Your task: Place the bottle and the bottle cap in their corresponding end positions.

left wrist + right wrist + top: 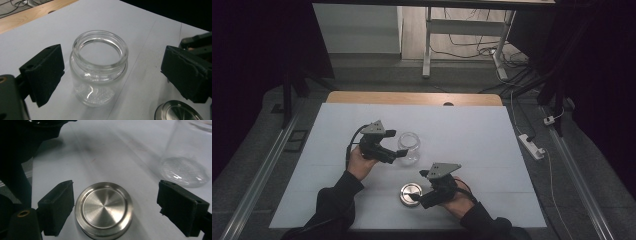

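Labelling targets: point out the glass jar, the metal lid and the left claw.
glass jar (98,72), left gripper view, on its clear side wall.
metal lid (103,207), right gripper view, centre of its brushed top.
left claw (400,145), high view, between its fingertips.

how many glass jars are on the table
1: the glass jar stands upright and lidless on the white table, between the left claw's open jaws.

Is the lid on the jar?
No. The jar stands open on the table, its mouth bare, while the lid lies flat on the table apart from it, between the right gripper's open jaws.
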A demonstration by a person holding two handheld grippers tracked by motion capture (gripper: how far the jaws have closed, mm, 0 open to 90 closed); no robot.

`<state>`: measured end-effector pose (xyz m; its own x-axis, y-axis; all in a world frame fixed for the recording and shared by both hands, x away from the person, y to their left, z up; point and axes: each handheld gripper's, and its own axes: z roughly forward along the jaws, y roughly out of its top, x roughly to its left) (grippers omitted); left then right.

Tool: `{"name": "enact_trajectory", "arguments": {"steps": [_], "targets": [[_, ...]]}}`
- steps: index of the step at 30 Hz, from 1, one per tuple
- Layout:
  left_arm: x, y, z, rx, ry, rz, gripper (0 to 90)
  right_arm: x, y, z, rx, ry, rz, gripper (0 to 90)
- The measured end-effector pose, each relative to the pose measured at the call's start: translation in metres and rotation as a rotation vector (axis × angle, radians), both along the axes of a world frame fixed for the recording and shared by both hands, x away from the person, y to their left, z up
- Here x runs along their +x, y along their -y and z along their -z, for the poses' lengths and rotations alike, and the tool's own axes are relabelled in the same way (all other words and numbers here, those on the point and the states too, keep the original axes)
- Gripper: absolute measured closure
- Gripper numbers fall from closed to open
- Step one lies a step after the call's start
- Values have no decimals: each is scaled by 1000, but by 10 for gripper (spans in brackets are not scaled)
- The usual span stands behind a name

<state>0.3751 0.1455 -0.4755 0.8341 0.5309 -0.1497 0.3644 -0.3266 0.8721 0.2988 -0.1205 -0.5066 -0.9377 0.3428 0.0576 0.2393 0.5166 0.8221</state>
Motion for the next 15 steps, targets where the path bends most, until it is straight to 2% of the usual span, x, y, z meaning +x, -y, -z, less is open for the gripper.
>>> {"name": "enact_trajectory", "arguments": {"steps": [3, 7, 10, 15], "targets": [[-3, -2, 0, 18, -9, 0, 51, 2, 4, -3, 10, 2, 13, 135], [-9, -1, 1, 67, -8, 2, 42, 2, 9, -6, 19, -4, 21, 114], [-14, -2, 2, 73, -12, 2, 37, 1, 13, -8, 20, -20, 25, 99], [-25, -8, 4, 72, -28, -4, 32, 0, 19, -11, 18, -20, 32, 86]]}}
